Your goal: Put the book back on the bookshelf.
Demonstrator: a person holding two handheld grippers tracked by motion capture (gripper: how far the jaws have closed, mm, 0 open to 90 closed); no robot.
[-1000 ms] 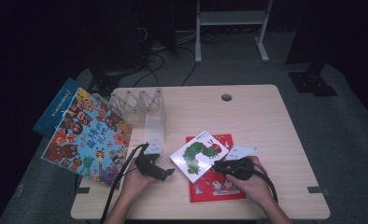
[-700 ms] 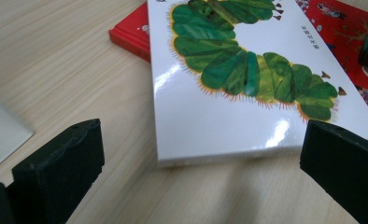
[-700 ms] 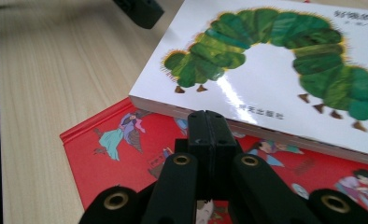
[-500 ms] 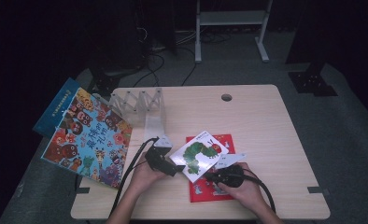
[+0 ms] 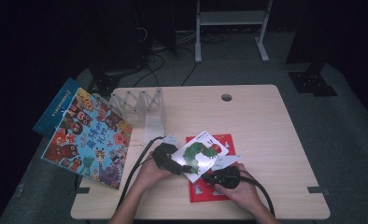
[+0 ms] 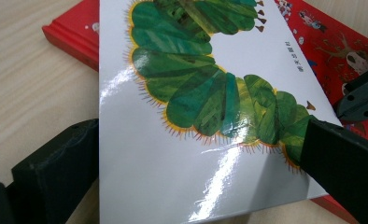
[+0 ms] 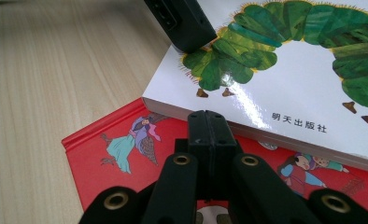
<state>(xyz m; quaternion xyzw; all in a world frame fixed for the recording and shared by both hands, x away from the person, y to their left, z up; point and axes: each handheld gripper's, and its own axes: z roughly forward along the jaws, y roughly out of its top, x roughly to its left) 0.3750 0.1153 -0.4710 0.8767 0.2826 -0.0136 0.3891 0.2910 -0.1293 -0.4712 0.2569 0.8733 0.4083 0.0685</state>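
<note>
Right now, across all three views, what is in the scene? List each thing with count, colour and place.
caterpillar book: one, white with a green caterpillar, lying partly on the red book, near table edge.
red book: one, red, flat on the table under the caterpillar book.
monster book: one, multicoloured, overhanging the table's left edge.
blue book: one, blue, under the monster book at far left.
rack: one, clear plastic, left of table centre.
table: one, light wood, with a round hole at the back.
white frame: one, on the floor behind the table.
left gripper: one, black, its fingers astride the caterpillar book's corner.
right gripper: one, black, shut, over the red book beside the caterpillar book's edge.
</note>
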